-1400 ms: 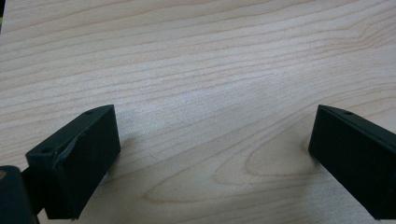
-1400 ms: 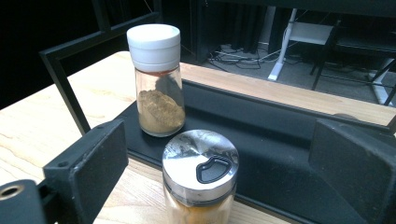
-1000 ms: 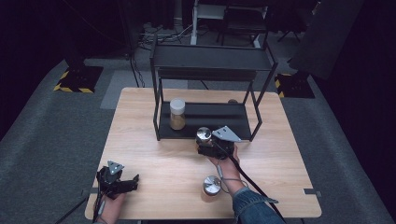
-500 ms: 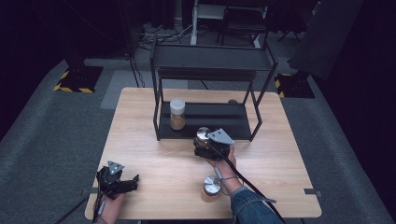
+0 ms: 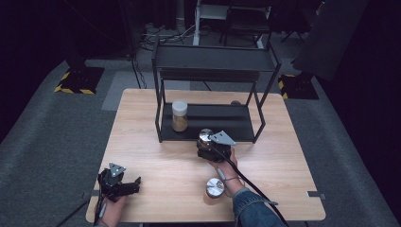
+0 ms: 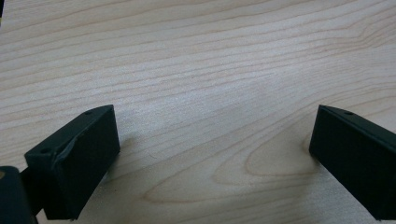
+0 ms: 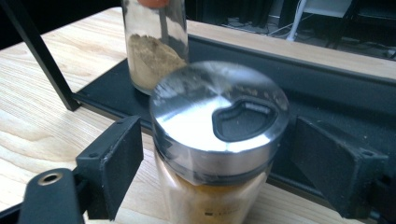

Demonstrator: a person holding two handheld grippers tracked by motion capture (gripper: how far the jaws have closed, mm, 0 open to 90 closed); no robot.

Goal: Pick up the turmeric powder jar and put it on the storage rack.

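- My right gripper (image 7: 219,172) has been closing around the steel-capped spice jar (image 7: 217,140) on the worktop (image 5: 283,156), just before the rack (image 5: 208,123); pads seemingly not yet touching.
- I'd centre it and squeeze below the cap.
- Left gripper (image 6: 210,158) open, idle.

High view: fixed above the near edge, facing forward and down over the whole pale wooden table (image 5: 283,156) and the black metal two-tier rack (image 5: 213,85). Left gripper view: pressed close over bare tabletop, aimed down along its jaws. Right gripper view: low and near, facing the rack, sharing with the high view the steel-lidded glass spice jar (image 7: 217,140) and the white-capped jar of brown powder (image 7: 154,46).
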